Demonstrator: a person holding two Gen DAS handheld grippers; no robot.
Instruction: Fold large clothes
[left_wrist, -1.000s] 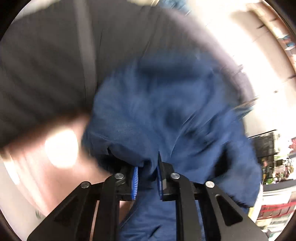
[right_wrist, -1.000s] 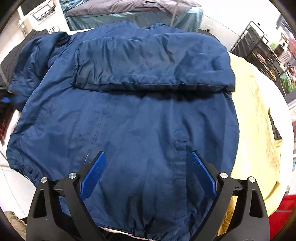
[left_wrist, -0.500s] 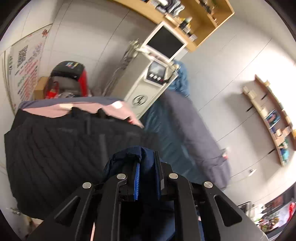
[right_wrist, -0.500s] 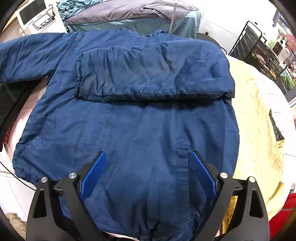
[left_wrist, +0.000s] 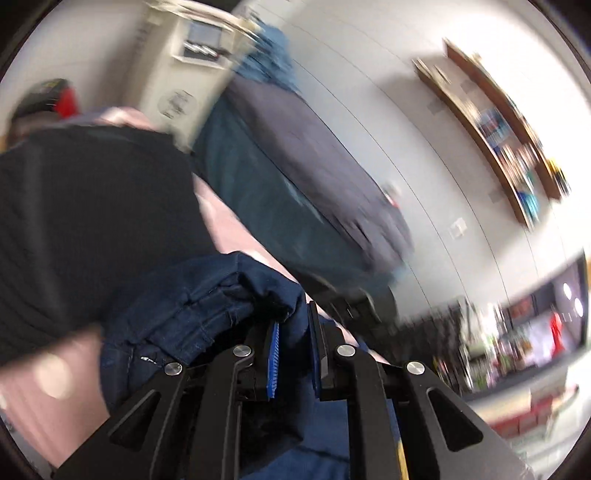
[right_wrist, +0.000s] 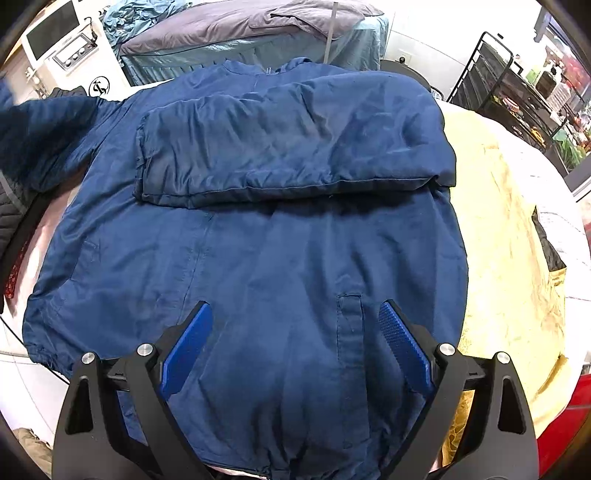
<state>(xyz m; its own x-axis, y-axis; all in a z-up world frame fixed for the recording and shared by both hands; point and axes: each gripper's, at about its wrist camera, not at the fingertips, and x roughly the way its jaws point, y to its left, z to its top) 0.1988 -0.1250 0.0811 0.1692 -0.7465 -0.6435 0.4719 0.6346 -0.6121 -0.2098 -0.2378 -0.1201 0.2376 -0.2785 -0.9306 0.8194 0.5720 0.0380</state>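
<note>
Item 1, jacket (right_wrist: 258, 266): blue, large, laid flat on the counter (right_wrist: 517, 229) with hem nearest the right wrist camera and collar farthest. 1 sleeve (right_wrist: 288, 147) is already folded across the chest, lying level over the upper body. The other sleeve (right_wrist: 40, 133) is drawn out to the left edge of the right wrist view, off the body panel.

Item 2, left gripper (left_wrist: 293, 350): jaws closed on the cuff (left_wrist: 207, 295) of the outstretched sleeve; blue cloth is bunched between and over the pads. The background is blurred, so the surroundings are read only roughly: a black garment (left_wrist: 85, 221) and a bed (left_wrist: 295, 177) lie beyond.

Item 3, right gripper (right_wrist: 295, 350): jaws spread wide, nothing held, hung over the lower front of the jacket near a pocket flap (right_wrist: 349, 314).

Step in hand, judged: the 2nd sleeve fold, with the cuff raised clear of the counter.

Next move, judged: the cuff is to be carried across the chest and laid over or beside the 1st sleeve, kept taut so no crease is trapped. The body may need pinning by the right gripper so it is not dragged.
</note>
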